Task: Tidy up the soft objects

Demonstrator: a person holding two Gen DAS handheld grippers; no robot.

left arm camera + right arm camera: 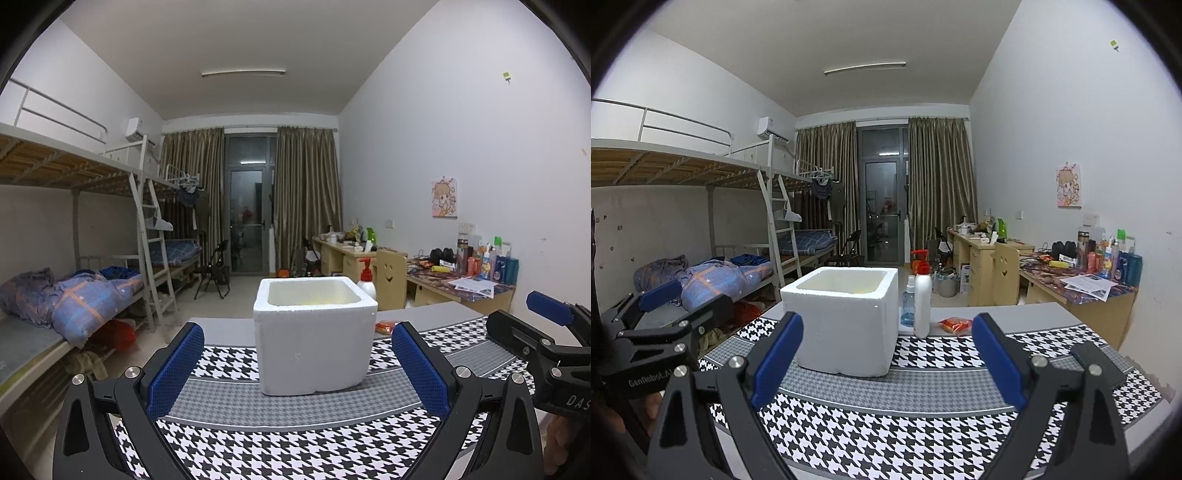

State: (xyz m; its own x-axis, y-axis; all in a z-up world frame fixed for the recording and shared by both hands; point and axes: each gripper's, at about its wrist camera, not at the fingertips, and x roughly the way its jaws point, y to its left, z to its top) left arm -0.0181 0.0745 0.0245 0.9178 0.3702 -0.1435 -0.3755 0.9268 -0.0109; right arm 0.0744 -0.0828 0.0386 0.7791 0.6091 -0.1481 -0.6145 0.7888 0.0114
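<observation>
- Both claws hover low over the table (229,328), jaws spread wide and holding nothing: left claw (297,373), right claw (888,365).
- A white foam box (314,343) stands at 12 o'clock from the left claw and 11 o'clock from the right, open-topped; a yellowish tint shows inside, contents unclear.
- An orange packet (955,325) lies on the table at 1 o'clock, beside a white pump bottle (922,302) and a small blue spray bottle (908,304).
- By these views, the packet looks yet to be put away.

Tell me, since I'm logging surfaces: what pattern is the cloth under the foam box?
Black-and-white houndstooth cloth with finer grey bands, clearest in the right wrist view, beneath the white foam box.
</observation>
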